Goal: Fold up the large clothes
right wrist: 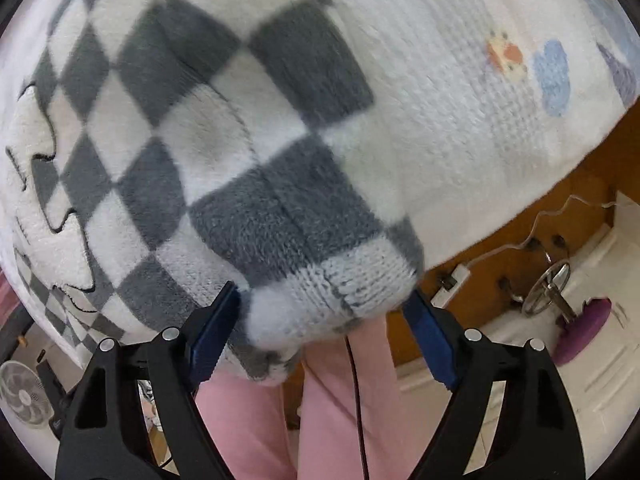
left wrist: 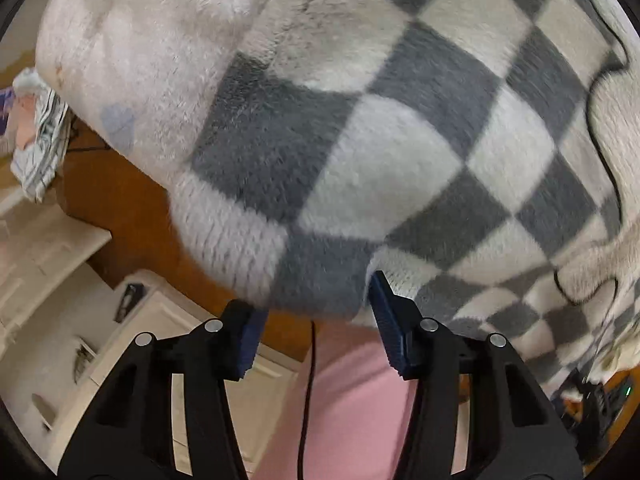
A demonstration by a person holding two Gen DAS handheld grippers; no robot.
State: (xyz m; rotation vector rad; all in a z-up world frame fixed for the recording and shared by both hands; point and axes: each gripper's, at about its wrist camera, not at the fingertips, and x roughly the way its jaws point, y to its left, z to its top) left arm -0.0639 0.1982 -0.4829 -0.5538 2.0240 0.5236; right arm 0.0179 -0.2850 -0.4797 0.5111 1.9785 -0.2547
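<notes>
A large fleece garment in grey and white checks (left wrist: 360, 152) lies over a white towel-like cover on a table and hangs past its near edge. It fills most of the right wrist view (right wrist: 224, 160) too. My left gripper (left wrist: 316, 304) is open, its blue pads on either side of the garment's hanging edge. My right gripper (right wrist: 324, 304) is open, its blue pads spread around a ribbed hem corner (right wrist: 352, 284) that sits between the jaws without being pinched.
The person's pink trousers (left wrist: 352, 400) (right wrist: 248, 428) stand right below both grippers. A brown floor (left wrist: 120, 200), white furniture (left wrist: 52, 280), a heap of cloth (left wrist: 36, 136), a small fan (right wrist: 22, 396), and a purple object (right wrist: 584, 328) lie around.
</notes>
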